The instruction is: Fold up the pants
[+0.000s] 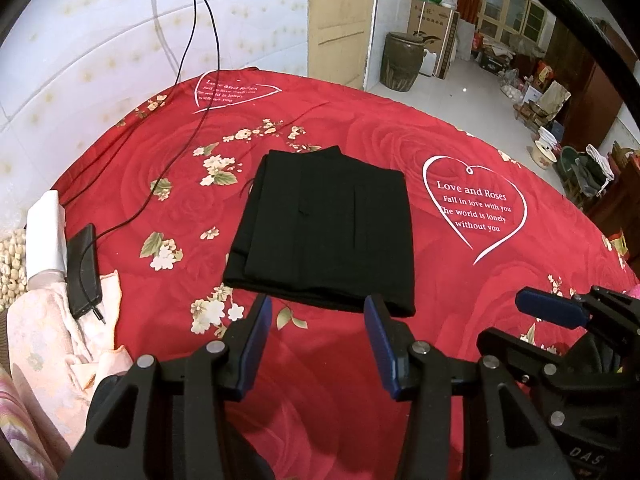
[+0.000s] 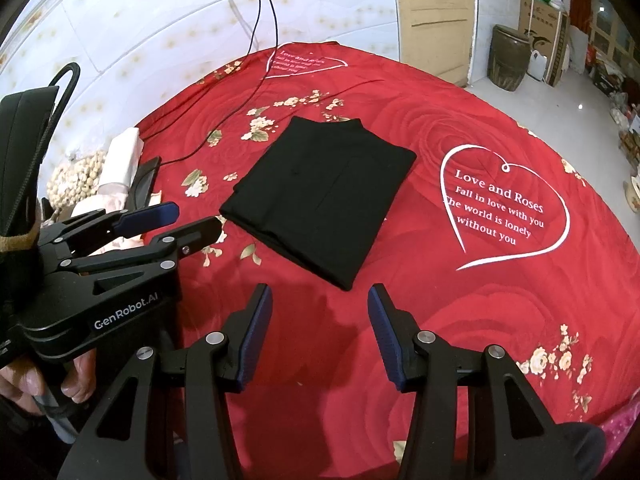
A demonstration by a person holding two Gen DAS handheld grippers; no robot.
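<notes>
The black pants [image 1: 324,228] lie folded into a compact rectangle on the red rose bedspread [image 1: 360,128]. They also show in the right wrist view [image 2: 320,196]. My left gripper [image 1: 318,308] is open and empty, its blue pads just short of the pants' near edge. It also shows at the left of the right wrist view [image 2: 192,216]. My right gripper [image 2: 320,300] is open and empty, hovering just short of the pants' near corner. It shows at the right of the left wrist view [image 1: 560,308].
A black phone [image 1: 82,270] with cables [image 1: 176,76] lies on pale cloth [image 1: 52,328] at the bed's left edge, beside a white box [image 1: 46,232] and beads [image 1: 12,264]. A white wall [image 1: 100,40] stands behind. A dark jar [image 1: 402,62] and boxes [image 1: 434,36] stand on the floor to the right.
</notes>
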